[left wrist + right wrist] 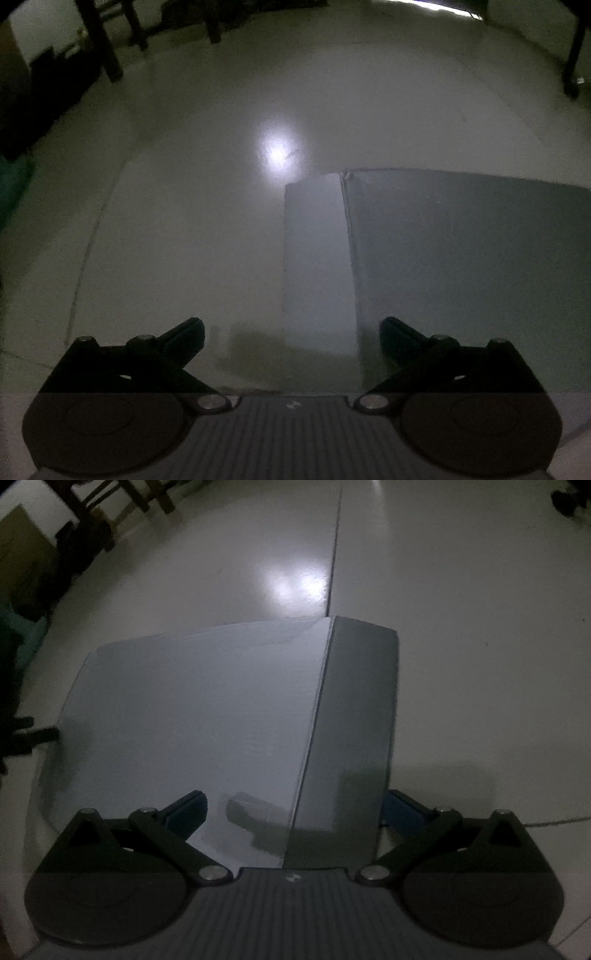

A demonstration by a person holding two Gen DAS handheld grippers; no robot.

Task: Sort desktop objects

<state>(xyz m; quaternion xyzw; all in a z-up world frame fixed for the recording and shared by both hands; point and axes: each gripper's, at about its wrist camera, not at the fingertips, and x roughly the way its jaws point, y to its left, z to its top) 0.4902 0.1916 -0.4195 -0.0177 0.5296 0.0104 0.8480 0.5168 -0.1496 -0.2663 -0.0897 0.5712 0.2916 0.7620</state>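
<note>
My left claw [291,332] hangs spread wide with nothing in it over the pale tiled floor [184,221]; the grey box [461,277] stands ahead to its right. My right claw [293,808] is also released, straddling the near right edge of the same box [192,720], fingers apart from it. Dark chair legs [107,48] stand far left.
</note>
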